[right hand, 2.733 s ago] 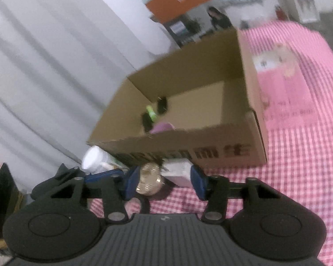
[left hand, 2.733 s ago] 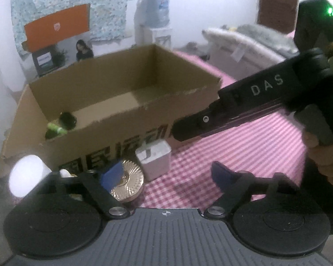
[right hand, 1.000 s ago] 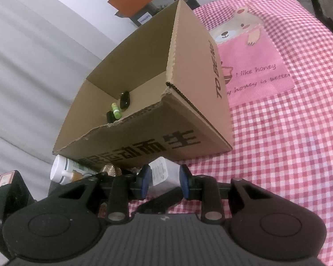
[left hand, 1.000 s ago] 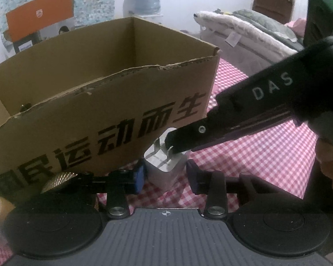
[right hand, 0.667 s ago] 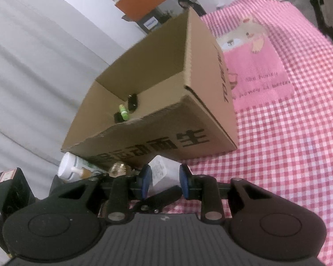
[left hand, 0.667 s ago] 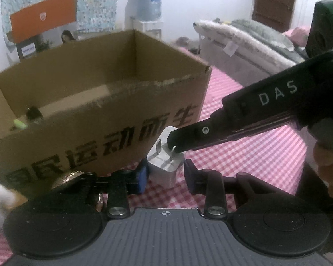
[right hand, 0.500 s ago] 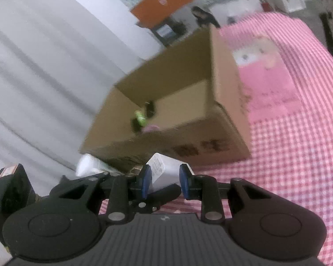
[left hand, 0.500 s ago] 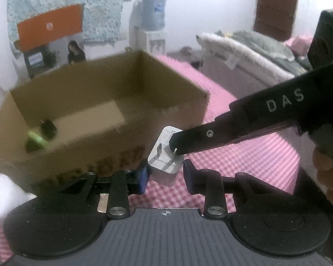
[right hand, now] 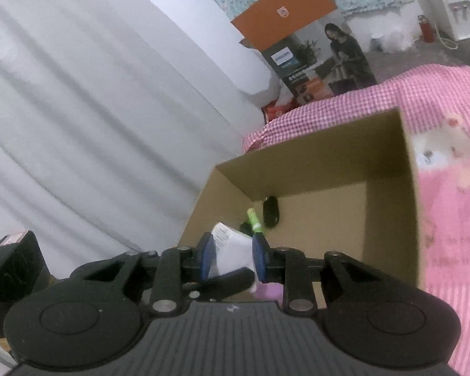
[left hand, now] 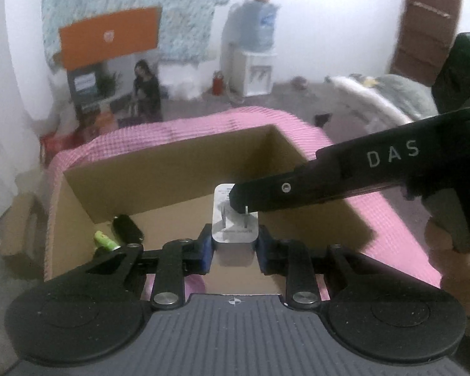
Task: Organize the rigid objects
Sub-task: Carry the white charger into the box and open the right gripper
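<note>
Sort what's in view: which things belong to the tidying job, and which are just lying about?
Job:
- white plug adapter, between both claws, left closing, right
- cardboard box
- green tube and black item in the box

Lying about:
- orange carton
- water dispenser

my two wrist cameras look down along my fingers – both close over the cardboard box, sharing its inside.

"DAS" in white caps on the right gripper's black finger. Philips shield logo on orange box flap; "PHILIPS" on the box's dark front below, barely legible. Charger has fine print on its face, too small to read.
</note>
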Motion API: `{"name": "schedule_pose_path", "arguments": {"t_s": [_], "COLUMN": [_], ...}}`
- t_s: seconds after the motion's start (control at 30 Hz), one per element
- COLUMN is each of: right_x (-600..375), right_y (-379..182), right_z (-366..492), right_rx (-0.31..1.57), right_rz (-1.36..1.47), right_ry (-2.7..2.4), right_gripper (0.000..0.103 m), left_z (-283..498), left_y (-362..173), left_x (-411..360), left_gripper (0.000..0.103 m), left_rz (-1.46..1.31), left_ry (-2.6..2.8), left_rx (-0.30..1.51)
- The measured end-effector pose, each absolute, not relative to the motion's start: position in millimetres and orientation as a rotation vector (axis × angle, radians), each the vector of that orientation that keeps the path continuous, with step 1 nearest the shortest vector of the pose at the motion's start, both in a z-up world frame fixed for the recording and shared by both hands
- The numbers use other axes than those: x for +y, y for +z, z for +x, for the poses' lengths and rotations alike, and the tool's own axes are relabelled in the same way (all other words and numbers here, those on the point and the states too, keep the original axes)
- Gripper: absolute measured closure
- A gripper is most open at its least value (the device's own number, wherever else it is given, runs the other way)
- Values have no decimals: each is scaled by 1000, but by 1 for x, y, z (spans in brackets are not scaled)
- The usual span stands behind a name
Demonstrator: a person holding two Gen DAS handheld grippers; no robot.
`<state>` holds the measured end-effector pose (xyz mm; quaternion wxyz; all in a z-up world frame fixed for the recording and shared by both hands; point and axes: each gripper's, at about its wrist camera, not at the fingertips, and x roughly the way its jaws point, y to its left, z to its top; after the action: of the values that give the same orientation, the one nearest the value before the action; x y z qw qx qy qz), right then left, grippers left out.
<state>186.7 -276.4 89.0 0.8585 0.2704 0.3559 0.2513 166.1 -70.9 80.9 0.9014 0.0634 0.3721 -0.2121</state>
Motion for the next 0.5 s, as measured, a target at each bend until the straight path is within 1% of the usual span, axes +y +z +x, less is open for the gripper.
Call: {"name": "schedule_pose_path", "arguments": {"t_s": [0.1, 0.33, 0.5], "right_x": [-274, -265, -254], "right_y": [83, 48, 21], "right_z": [222, 299, 334], "right_rx": [794, 939, 1030], "right_rz": [580, 624, 621], "right_ry": [525, 501, 486], "right_gripper": [74, 74, 74], "left_z": [196, 262, 295], "left_y": [73, 42, 16], "left_x": [-72, -64, -59], "left_gripper": [77, 77, 77], "left_rz": [136, 96, 95], "left_ry": [-410, -344, -300], "left_rx": [821, 983, 1075]}}
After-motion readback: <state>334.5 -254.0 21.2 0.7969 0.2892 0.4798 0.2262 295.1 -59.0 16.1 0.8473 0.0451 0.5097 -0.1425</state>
